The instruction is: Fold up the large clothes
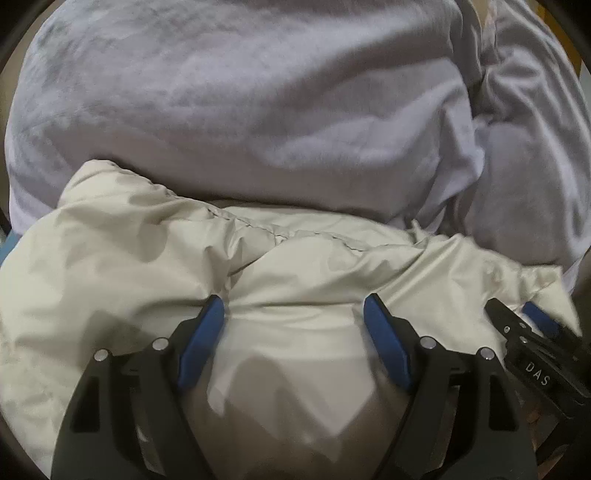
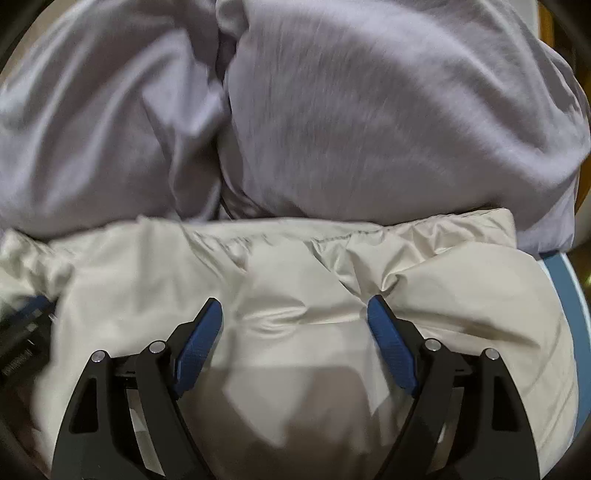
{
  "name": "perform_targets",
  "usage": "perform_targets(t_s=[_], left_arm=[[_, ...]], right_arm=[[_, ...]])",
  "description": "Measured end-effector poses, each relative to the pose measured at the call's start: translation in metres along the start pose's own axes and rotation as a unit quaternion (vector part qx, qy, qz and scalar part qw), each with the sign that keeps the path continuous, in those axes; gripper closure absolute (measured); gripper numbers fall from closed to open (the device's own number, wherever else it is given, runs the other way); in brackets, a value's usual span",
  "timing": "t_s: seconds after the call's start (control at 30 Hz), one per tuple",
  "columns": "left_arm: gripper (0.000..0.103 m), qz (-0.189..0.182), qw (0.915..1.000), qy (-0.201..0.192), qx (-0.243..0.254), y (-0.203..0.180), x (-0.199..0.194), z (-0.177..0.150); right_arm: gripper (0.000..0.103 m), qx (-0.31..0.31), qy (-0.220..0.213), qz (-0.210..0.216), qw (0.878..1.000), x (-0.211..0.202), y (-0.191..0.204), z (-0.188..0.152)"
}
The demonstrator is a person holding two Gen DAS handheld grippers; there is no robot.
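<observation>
A cream puffer jacket (image 1: 155,258) lies bunched in front of both grippers and also fills the lower right wrist view (image 2: 461,295). A lavender garment (image 1: 240,110) lies beyond it, seen too in the right wrist view (image 2: 369,110). My left gripper (image 1: 293,314) is open, its blue pads pressed into the jacket's padding with fabric bulging between them. My right gripper (image 2: 295,314) is open in the same way. The right gripper (image 1: 532,325) shows at the right edge of the left wrist view; the left one shows blurred at the left edge of the right wrist view.
A blue surface edge (image 2: 561,295) shows at the right under the jacket. A wooden strip (image 2: 546,22) shows at the far right top.
</observation>
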State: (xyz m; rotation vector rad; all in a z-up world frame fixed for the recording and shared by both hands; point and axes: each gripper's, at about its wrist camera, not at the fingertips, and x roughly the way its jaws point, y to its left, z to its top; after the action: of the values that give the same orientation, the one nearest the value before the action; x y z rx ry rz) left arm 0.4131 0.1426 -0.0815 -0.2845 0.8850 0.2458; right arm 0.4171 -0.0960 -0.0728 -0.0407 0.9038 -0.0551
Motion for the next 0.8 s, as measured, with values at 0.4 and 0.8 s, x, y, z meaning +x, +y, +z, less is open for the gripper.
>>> perform_targets(t_s=[0.4, 0.8], left_arm=[[0.021, 0.013, 0.9999, -0.007, -0.005, -0.006, 0.015, 0.004], [0.020, 0.015, 0.9999, -0.002, -0.004, -0.009, 0.001, 0.010]], right_arm=[[0.016, -0.028, -0.005, -0.004, 1.000, 0.026, 0.046, -0.009], [0.013, -0.027, 0.001, -0.010, 1.000, 0.009, 0.007, -0.004]])
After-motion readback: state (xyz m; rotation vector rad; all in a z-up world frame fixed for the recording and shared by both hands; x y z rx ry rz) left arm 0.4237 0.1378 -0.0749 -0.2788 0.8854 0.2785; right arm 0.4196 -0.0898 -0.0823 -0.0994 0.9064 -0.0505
